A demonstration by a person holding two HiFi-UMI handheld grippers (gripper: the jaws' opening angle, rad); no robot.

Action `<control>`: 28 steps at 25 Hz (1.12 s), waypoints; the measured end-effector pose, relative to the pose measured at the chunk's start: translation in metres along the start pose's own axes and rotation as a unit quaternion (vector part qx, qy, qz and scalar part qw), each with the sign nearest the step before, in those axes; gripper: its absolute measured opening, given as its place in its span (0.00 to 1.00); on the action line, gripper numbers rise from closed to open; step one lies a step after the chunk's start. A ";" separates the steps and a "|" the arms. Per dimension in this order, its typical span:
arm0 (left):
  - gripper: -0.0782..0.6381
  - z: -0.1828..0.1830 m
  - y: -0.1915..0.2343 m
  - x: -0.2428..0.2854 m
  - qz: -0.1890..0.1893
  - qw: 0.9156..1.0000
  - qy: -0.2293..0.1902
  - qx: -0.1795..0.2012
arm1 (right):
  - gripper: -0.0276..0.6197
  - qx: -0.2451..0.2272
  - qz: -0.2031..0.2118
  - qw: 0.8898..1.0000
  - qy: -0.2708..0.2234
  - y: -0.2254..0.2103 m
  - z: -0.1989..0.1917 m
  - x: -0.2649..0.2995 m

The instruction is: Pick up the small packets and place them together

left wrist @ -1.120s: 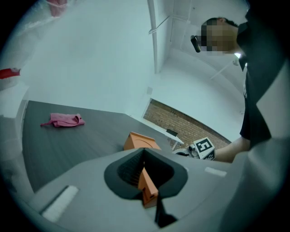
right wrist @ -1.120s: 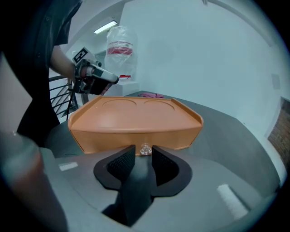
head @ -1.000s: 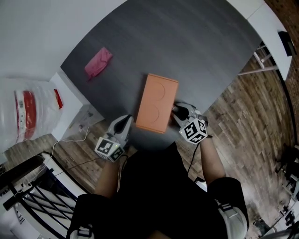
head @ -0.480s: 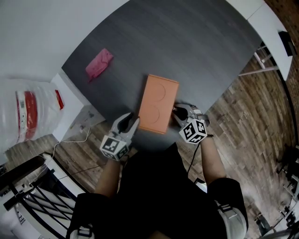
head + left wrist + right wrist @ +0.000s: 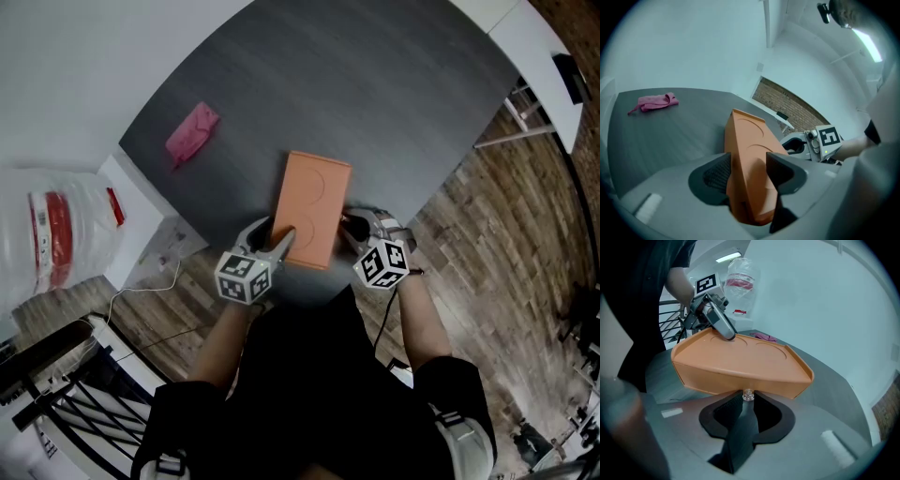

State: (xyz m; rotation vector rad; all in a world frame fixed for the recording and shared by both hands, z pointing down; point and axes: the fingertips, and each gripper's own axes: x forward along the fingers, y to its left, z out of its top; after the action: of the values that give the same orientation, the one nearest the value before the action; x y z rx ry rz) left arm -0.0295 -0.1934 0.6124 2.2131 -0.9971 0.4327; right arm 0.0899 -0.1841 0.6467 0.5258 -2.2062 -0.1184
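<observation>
Head view, orange box (image 5: 311,209) before pink packet (image 5: 192,132), plastic bag (image 5: 56,239) left

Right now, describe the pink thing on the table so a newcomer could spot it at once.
Start from the dark grey table that fills the middle of the head view. The big flat orange box sits at its near edge; go from there toward the table's far left rim. The pink packet lies there alone: small, soft and crumpled, the only pink thing on the tabletop.
</observation>
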 end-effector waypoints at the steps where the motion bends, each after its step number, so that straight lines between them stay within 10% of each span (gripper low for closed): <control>1: 0.43 -0.001 0.001 0.001 0.001 1.000 0.003 -0.005 | 0.16 0.001 0.001 1.000 -0.001 0.000 0.000 0.000; 28: 0.41 -0.004 0.015 -0.002 0.007 0.999 -0.003 -0.042 | 0.16 0.048 -0.029 0.998 0.036 -0.001 -0.044 -0.030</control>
State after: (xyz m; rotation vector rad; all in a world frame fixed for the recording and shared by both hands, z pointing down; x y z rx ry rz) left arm -0.0424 -0.1967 0.6208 2.1344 -1.0178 0.3828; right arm 0.1401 -0.1688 0.6528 0.6385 -2.1344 -0.0235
